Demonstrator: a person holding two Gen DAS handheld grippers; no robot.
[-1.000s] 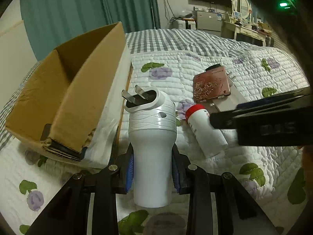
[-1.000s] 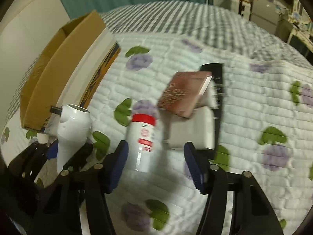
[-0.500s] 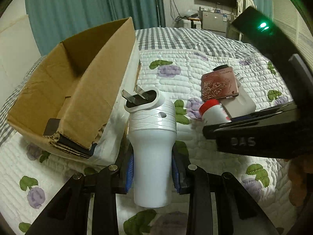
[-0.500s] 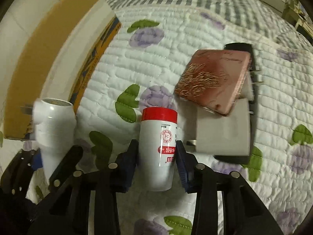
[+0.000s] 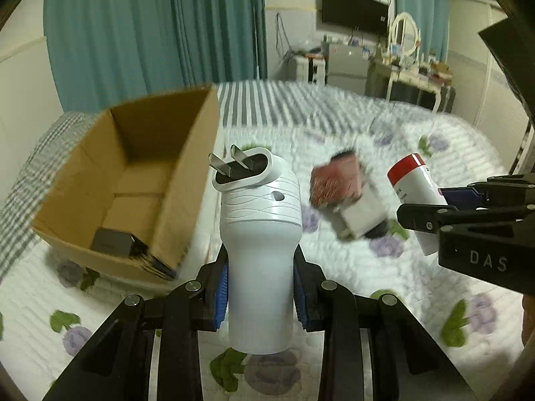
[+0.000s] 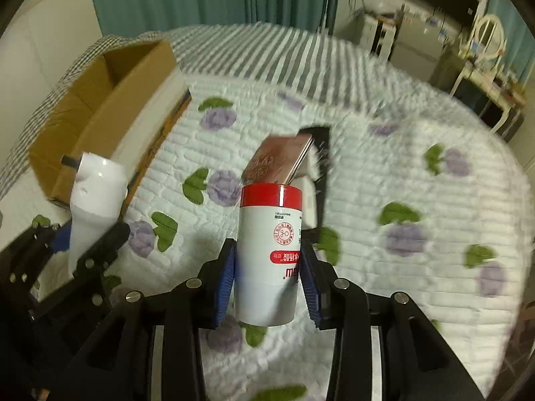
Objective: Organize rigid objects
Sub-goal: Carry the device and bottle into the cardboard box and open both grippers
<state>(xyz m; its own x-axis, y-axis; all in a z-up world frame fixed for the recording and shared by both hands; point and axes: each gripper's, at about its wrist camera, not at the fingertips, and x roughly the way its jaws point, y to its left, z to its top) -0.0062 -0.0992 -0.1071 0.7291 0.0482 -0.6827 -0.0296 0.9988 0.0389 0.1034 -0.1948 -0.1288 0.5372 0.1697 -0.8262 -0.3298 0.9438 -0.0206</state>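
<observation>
My left gripper is shut on a white plug-in device with two metal prongs, held above the quilt beside the open cardboard box. My right gripper is shut on a white bottle with a red cap, lifted off the bed. The bottle also shows in the left wrist view, and the white device shows in the right wrist view. A dark flat item lies inside the box.
A reddish-brown patterned case lies on a white box and a black flat object on the floral quilt. A dresser with a mirror and a wall TV stand beyond the bed.
My right gripper closed on the red-capped bottle and lifted it off the quilt. Both grippers rose and tilted up; the box interior came into view.
</observation>
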